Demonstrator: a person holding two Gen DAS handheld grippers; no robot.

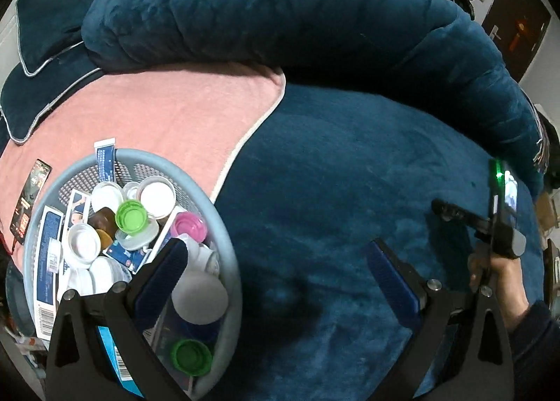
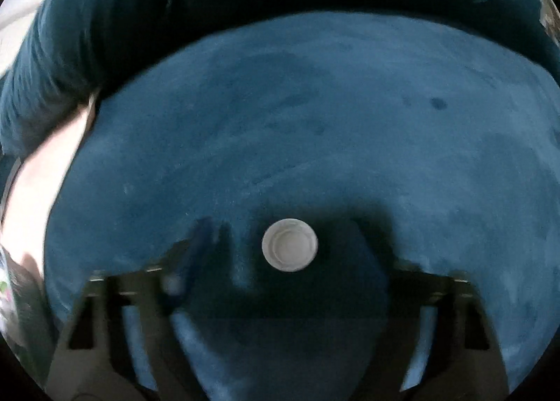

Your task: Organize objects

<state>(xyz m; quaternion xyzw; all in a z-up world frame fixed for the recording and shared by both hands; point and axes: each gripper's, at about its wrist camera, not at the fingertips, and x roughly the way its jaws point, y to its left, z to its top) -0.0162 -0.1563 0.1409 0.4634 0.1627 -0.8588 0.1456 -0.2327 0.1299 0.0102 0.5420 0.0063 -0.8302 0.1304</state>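
A grey round basket [image 1: 229, 254] stands on the bed at the lower left, filled with several caps, jars, tubes and boxes, among them a green cap [image 1: 131, 216] and a pink cap [image 1: 189, 224]. My left gripper [image 1: 276, 250] is open and empty, its left finger over the basket, its right finger over the blue blanket. My right gripper [image 2: 283, 243] is open. A white round lid [image 2: 289, 245] lies on the blue blanket between its blurred fingers. The right gripper also shows in the left wrist view [image 1: 451, 210], held by a hand at the right edge.
A pink towel [image 1: 168, 114] covers the bed's left part. A rolled dark blue duvet [image 1: 280, 16] curves along the back and right. A dark pillow [image 1: 45, 26] lies at the far left. A black phone [image 1: 29, 201] lies on the towel beside the basket.
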